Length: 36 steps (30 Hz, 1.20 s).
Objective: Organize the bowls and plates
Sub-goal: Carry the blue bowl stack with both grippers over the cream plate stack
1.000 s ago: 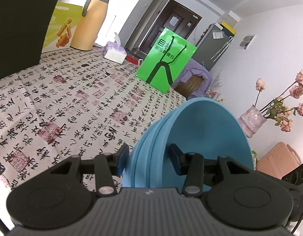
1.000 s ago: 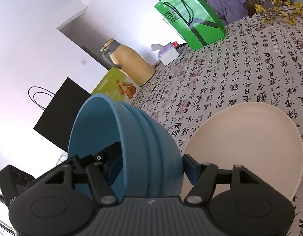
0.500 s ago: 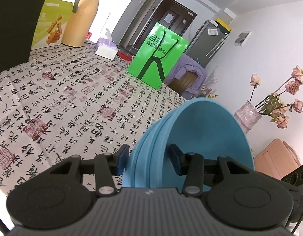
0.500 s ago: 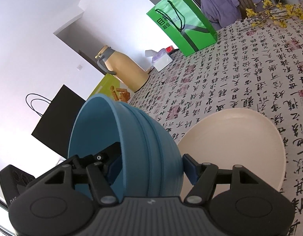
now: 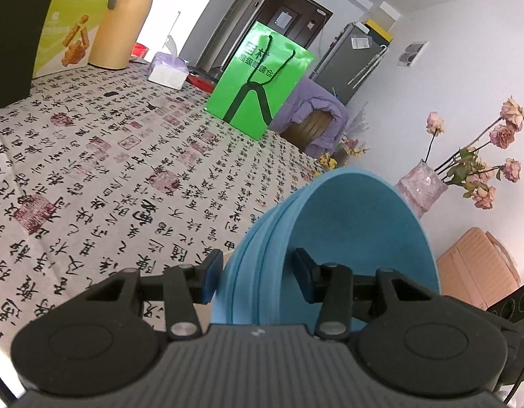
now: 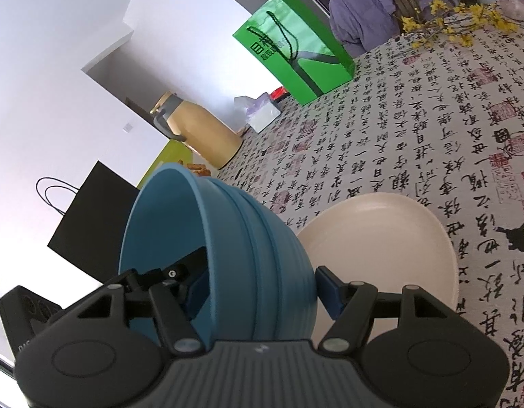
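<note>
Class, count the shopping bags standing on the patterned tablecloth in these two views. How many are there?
2: a green bag at the table's far side and a black bag near the yellow box. More may be out of view.

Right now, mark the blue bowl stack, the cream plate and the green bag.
blue bowl stack (image 6: 262, 255): right wrist view, outer wall of the stack.
cream plate (image 6: 381, 238): right wrist view, bare inner surface.
green bag (image 5: 262, 78): left wrist view, front face near the handle.

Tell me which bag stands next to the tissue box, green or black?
The green bag: it stands just beside the tissue box. The black bag is farther along, past the yellow jug.
</note>
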Each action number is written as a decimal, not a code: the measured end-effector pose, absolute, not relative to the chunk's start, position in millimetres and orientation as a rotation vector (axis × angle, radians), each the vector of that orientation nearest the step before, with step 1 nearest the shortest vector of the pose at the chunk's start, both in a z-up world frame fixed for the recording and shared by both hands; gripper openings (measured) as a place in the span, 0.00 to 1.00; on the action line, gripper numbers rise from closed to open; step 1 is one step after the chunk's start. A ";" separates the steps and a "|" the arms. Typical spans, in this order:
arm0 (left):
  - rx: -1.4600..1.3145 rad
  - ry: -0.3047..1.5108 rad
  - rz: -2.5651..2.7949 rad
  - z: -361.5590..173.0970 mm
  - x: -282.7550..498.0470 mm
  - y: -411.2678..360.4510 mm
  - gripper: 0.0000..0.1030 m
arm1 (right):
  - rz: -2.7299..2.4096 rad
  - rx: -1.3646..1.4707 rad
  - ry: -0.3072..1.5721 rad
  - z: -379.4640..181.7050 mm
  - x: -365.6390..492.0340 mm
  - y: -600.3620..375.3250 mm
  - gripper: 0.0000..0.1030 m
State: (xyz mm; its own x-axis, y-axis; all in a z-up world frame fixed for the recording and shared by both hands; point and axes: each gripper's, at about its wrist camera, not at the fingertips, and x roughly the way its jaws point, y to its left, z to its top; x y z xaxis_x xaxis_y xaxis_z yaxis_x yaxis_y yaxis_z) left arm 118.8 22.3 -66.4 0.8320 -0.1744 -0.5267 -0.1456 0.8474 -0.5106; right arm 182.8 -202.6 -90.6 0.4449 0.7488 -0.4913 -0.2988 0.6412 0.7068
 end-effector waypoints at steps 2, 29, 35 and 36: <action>-0.567 0.603 -0.020 -68.4 122.0 20.2 0.44 | 0.690 0.585 0.888 -92.1 182.8 -205.1 0.65; -0.594 0.723 -0.085 -110.4 162.7 0.1 0.44 | 0.573 0.620 0.929 -121.6 195.7 -235.4 0.65; -0.600 0.742 -0.098 -117.9 170.1 -1.9 0.44 | 0.552 0.619 0.941 -126.4 198.7 -238.5 0.65; -0.600 0.745 -0.099 -118.6 170.9 -2.1 0.44 | 0.549 0.618 0.943 -127.5 199.6 -238.6 0.65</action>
State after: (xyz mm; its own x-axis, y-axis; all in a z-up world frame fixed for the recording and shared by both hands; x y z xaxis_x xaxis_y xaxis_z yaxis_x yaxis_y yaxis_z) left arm 170.9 -2.1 -118.6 0.7387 -0.2909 -0.6081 -0.1228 0.8289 -0.5457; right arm 199.6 -238.6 -127.5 0.4786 0.6709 -0.5665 -0.1606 0.7011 0.6947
